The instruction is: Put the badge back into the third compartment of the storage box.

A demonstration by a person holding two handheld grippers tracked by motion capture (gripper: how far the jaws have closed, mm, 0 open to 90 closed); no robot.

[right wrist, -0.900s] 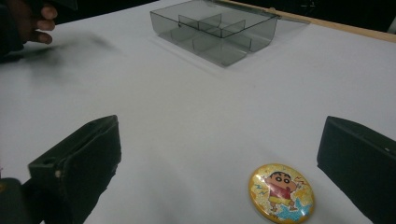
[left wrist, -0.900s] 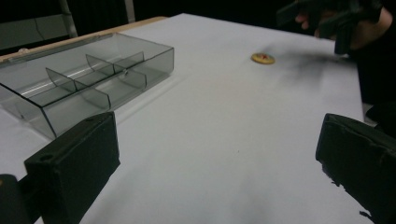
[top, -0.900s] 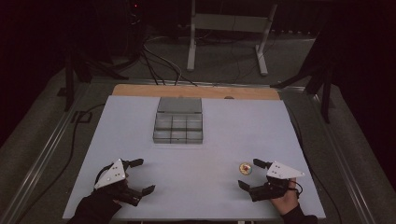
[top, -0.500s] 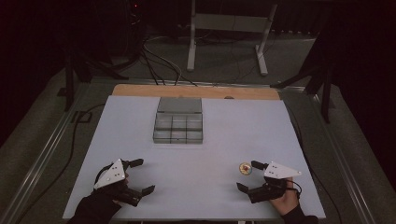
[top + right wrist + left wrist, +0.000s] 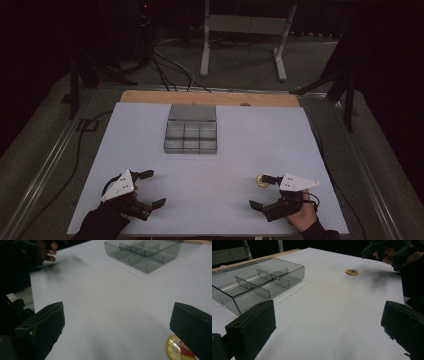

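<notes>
Since the earlier frame, our right gripper (image 5: pixel 263 191) had slid toward the small yellow badge (image 5: pixel 260 180) in the lower right of the high view, its upper jaw just beside the badge. Both its jaws stood wide apart, holding nothing. Our left gripper (image 5: pixel 149 188) sat at lower left, also spread wide and empty. We saw the grey divided tray (image 5: pixel 192 146) at centre on the white table (image 5: pixel 250 135).
</notes>
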